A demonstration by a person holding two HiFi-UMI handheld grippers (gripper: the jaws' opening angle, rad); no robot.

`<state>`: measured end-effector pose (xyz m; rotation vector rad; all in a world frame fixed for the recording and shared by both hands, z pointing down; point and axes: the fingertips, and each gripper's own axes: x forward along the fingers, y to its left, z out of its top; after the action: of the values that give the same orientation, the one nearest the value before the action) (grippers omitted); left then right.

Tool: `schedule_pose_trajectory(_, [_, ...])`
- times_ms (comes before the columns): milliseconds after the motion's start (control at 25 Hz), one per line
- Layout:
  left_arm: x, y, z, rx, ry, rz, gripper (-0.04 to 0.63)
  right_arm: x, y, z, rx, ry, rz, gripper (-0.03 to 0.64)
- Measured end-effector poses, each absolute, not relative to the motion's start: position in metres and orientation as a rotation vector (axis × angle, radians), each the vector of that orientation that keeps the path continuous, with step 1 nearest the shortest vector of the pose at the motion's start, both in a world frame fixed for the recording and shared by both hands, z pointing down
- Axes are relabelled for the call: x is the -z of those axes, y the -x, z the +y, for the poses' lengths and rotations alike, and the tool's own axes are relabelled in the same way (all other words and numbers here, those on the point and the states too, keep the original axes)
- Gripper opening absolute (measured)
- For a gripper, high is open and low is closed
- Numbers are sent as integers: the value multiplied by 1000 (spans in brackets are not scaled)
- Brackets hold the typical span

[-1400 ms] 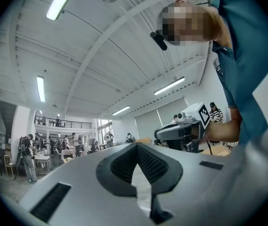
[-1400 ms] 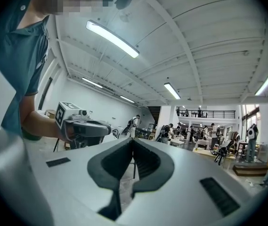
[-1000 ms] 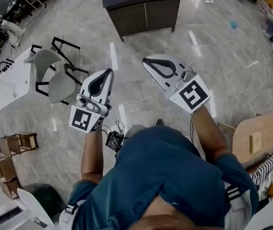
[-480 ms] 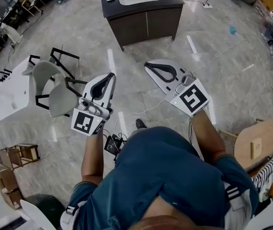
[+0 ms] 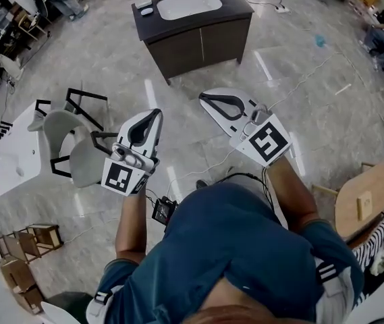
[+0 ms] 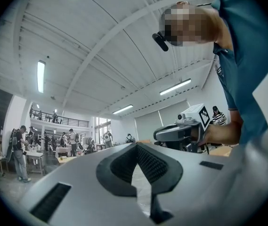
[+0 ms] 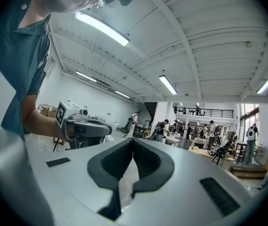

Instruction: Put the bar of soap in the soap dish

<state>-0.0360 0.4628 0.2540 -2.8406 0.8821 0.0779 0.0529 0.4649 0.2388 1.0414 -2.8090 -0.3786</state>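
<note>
Presently: task not begun, by the look of it.
Marble floor, open hall.
Dark vanity cabinet with white basin, ahead of the person and well apart from both grippers.
Left gripper: jaws closed together, nothing between them.
Right gripper: jaws likewise pressed together, empty.
Small items on the cabinet's surface left of the basin, too small to name. The bar of soap and soap dish are probably among them, neither identifiable.
Left to do: approach, grasp soap, set it in dish.
</note>
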Motion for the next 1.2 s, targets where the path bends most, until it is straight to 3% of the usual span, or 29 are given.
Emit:
schedule_pose_trajectory(720, [-247,-31,312,-90,2753,1044,3,-247,-115,315,356,-853,-2882,14])
schedule_pose_trajectory(1200, [-256,-23,229,-85,2775,1030,3,-258,-104,228,346,-857,-2882,15])
